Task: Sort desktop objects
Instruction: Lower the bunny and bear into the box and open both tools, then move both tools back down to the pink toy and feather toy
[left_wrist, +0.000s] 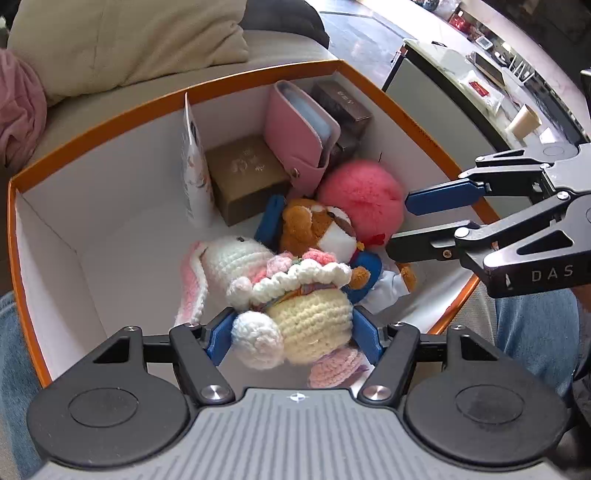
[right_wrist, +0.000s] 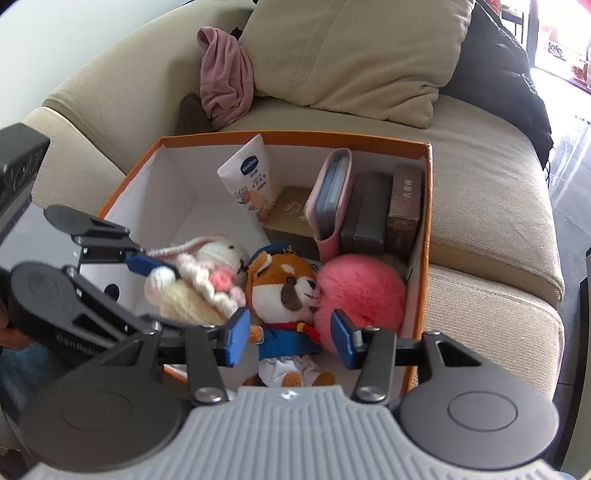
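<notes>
An orange-rimmed white box (left_wrist: 110, 122) (right_wrist: 426, 236) stands before a sofa. My left gripper (left_wrist: 293, 341) is shut on a crocheted bunny doll (left_wrist: 306, 314) (right_wrist: 192, 284) and holds it over the box's near side. My right gripper (right_wrist: 290, 336) is open and empty, its jaws standing above a plush fox in a blue uniform (right_wrist: 284, 291) (left_wrist: 317, 229). It shows in the left wrist view (left_wrist: 402, 225) at the right. A pink fluffy ball (left_wrist: 360, 197) (right_wrist: 362, 291) lies beside the fox.
At the box's back stand a white lotion tube (right_wrist: 251, 177) (left_wrist: 194, 173), a tan box (left_wrist: 245, 177), a pink card wallet (left_wrist: 299, 129) (right_wrist: 328, 195) and dark brown boxes (right_wrist: 402, 206) (left_wrist: 341, 101). The beige sofa (right_wrist: 480, 177) carries a cushion (right_wrist: 358, 55) and pink cloth (right_wrist: 225, 77).
</notes>
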